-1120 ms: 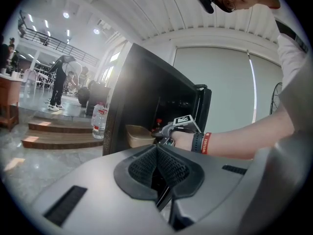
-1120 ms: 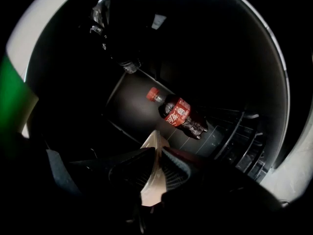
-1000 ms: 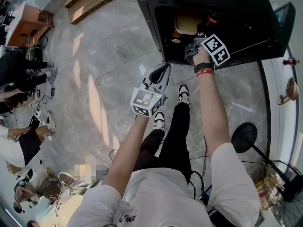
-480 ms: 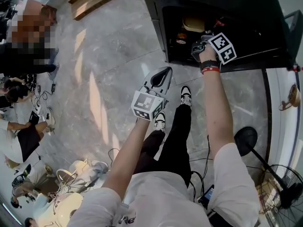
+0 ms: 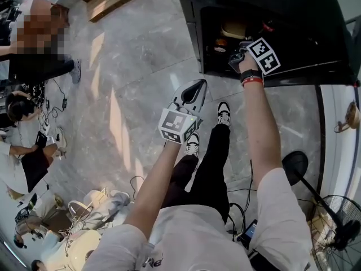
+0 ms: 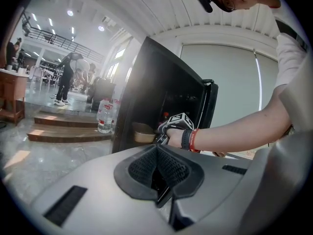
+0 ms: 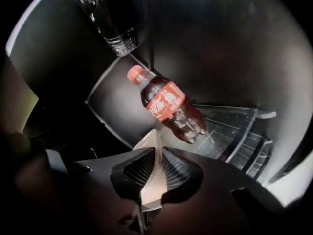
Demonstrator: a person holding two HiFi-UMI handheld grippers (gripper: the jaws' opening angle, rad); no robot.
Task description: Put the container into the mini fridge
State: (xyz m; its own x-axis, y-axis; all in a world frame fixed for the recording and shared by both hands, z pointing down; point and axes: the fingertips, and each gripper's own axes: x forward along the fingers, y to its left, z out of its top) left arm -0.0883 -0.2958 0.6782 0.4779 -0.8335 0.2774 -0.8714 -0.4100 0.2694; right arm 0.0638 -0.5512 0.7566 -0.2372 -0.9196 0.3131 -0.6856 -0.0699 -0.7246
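Observation:
The black mini fridge (image 5: 307,13) stands open on the floor. My right gripper (image 5: 237,52) reaches into its opening, shut on the thin rim of a tan container (image 5: 232,28). In the right gripper view that pale rim (image 7: 152,151) is pinched between the jaws of the right gripper (image 7: 152,173). From the left gripper view the container (image 6: 142,132) hangs just inside the fridge (image 6: 156,82), ahead of the right gripper (image 6: 164,129). My left gripper (image 5: 194,90) hangs outside, in front of the fridge, shut with nothing in it (image 6: 157,173).
A cola bottle (image 7: 168,106) lies tilted on the fridge's wire shelf (image 7: 230,136), and a dark bottle (image 7: 110,26) sits above. The fridge door (image 6: 211,109) stands open. A fan (image 5: 338,222) and its round base (image 5: 296,165) stand at the right. Seated people (image 5: 22,162) and cables occupy the left.
The right gripper has sunk a little with the container at the fridge's opening. The left gripper has dropped slightly and stays shut.

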